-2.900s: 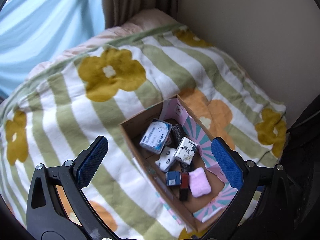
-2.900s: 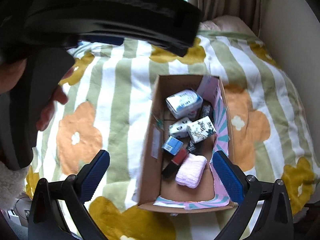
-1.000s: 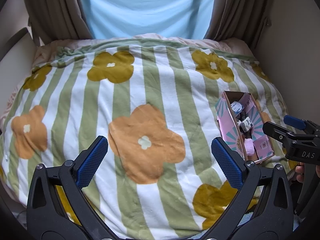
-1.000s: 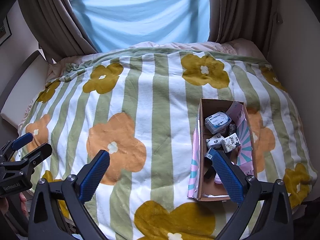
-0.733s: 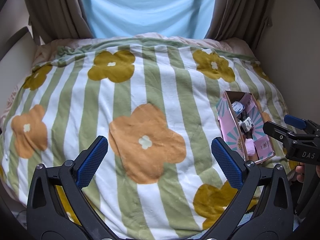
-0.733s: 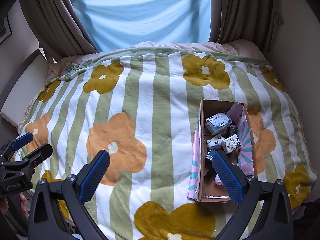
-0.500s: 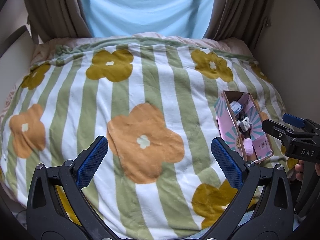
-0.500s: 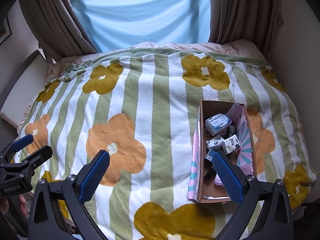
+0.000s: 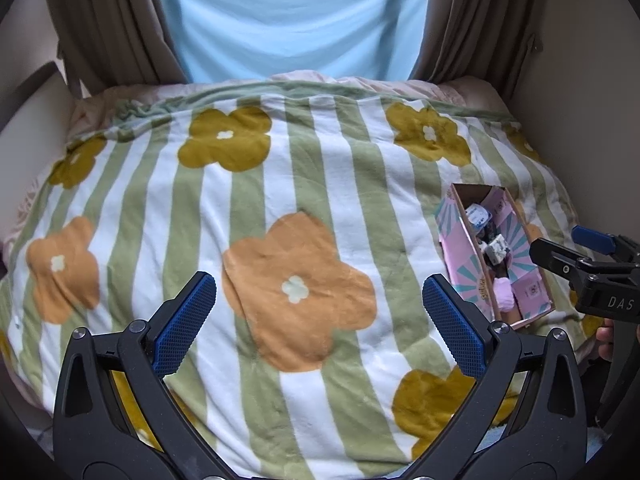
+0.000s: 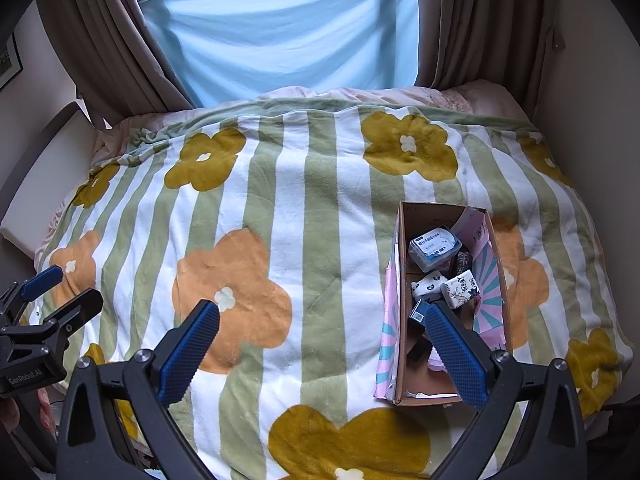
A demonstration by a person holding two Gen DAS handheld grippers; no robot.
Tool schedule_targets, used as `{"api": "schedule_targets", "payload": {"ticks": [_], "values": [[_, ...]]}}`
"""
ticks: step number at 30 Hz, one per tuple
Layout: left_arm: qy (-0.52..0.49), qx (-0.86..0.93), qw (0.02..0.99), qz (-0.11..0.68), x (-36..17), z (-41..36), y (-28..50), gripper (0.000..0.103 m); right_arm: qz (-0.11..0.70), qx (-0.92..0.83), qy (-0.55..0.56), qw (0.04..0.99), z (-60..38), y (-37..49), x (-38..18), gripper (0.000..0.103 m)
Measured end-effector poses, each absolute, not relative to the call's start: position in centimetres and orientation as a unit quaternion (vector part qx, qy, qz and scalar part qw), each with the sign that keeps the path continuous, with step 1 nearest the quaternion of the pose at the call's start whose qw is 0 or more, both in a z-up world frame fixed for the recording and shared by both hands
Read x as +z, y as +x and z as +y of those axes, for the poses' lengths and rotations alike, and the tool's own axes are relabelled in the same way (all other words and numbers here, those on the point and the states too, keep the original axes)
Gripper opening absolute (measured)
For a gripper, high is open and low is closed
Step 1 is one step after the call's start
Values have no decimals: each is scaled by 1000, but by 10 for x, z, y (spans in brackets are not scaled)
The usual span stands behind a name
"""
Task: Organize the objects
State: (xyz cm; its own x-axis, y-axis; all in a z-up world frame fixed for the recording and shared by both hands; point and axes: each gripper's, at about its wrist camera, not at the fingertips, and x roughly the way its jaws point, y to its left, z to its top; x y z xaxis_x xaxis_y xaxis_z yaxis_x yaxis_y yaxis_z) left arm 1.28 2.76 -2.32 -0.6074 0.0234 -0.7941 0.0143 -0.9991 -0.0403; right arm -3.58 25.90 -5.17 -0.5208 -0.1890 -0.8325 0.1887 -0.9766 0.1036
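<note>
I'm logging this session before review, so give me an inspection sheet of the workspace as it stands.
Surface: bed under a striped flower blanket, lying flat.
Job's things: open cardboard box on the blanket's right side, holding a blue-labelled packet, a patterned white packet, a pink cloth and other small items.
Clutter: nothing seen loose on the blanket.
Grippers: left gripper and right gripper, jaws wide apart, both empty.
Cables: nothing seen.
Surroundings: brown curtains, blue sheet over the window.

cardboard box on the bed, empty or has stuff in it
Has stuff in it: the open-topped cardboard box holds several small packets and a pink cloth.
</note>
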Motion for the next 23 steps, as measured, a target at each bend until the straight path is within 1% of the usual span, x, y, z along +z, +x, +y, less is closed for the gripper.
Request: {"api": "schedule_targets", "payload": {"ticks": [23], "values": [[-399,916,-5,-32,-5,28,21,103,-2,-871,481,105,261,-38,-54,103]]}}
